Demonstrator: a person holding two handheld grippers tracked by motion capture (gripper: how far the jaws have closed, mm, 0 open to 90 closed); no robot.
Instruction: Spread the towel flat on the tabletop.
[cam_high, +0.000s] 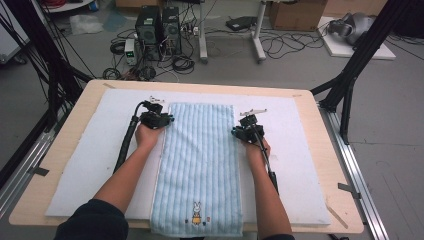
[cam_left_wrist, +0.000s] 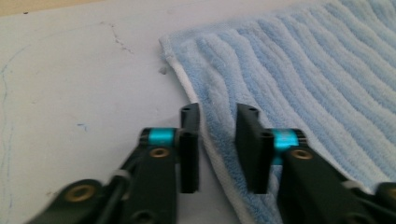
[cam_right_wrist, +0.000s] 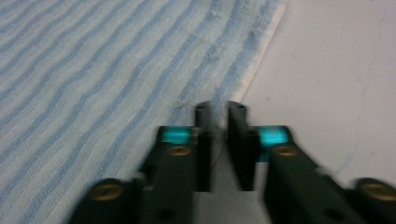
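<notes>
A light-blue striped towel (cam_high: 200, 160) lies flat and lengthwise on the white mat (cam_high: 95, 155), with a small rabbit embroidered near its front end (cam_high: 196, 212). My left gripper (cam_high: 161, 118) is at the towel's left edge near the far end. In the left gripper view it (cam_left_wrist: 218, 112) stands open, and the towel's white hem (cam_left_wrist: 205, 140) runs between its jaws. My right gripper (cam_high: 244, 129) is at the towel's right edge. In the right gripper view its jaws (cam_right_wrist: 219, 109) are close together on the hem, and the towel (cam_right_wrist: 93, 70) puckers slightly beside them.
The mat covers most of a wooden table (cam_high: 67, 135). The towel's front end hangs over the table's front edge. Beyond the table are computer towers (cam_high: 157, 27), cables on the floor and black frame legs (cam_high: 350, 75) at the right.
</notes>
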